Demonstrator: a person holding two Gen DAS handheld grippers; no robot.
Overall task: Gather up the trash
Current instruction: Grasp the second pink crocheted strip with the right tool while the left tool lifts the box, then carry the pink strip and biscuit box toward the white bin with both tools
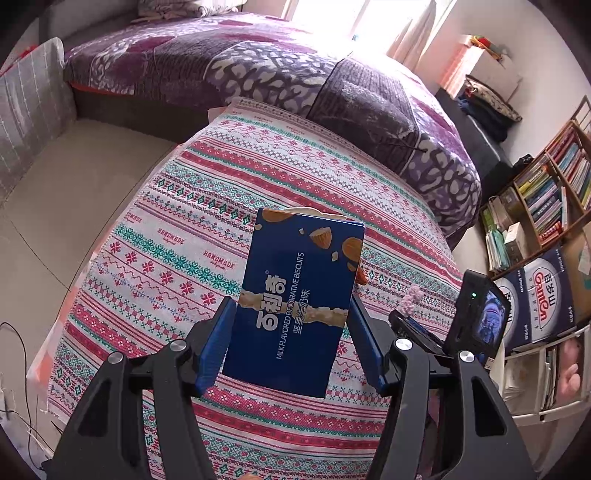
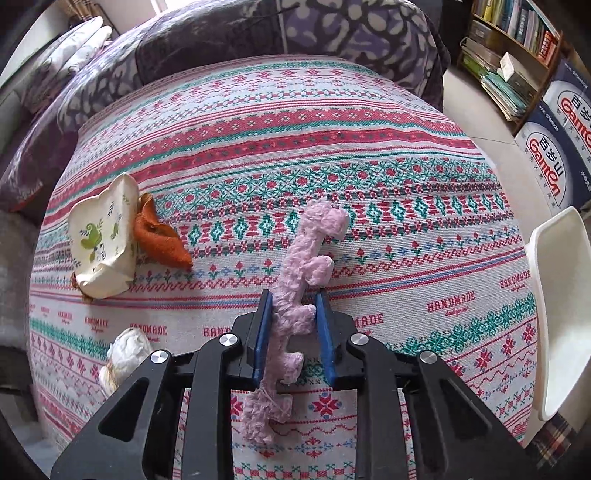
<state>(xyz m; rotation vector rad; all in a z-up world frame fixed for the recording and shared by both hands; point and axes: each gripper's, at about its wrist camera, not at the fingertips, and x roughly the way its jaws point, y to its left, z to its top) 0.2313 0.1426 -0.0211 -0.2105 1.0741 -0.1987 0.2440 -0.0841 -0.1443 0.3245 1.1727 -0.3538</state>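
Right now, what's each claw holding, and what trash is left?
Left gripper clamped on blue biscuit box. Right gripper clamped on pink fuzzy strip. Left on tablecloth: crumpled paper pouch, orange scrap, white wad. Nothing blocking.

Table under a red-and-teal patterned cloth [image 1: 229, 177]; purple-blanketed bed [image 1: 258, 62] behind; bright window [image 1: 332, 14]; wooden bookshelf [image 1: 554, 177] at right; pale tiled floor [image 1: 74, 177]; white chair [image 2: 561, 314].

Two grippers: left gripper [image 1: 291, 328], right gripper [image 2: 294, 334]. One blue biscuit box [image 1: 295, 299]. One pink fuzzy strip [image 2: 299, 295]. One cream leaf-print wrapper [image 2: 103, 236]. One orange cloth scrap [image 2: 159, 236]. One crumpled white paper ball [image 2: 125, 354]. Two Ganten cartons [image 2: 546, 162].
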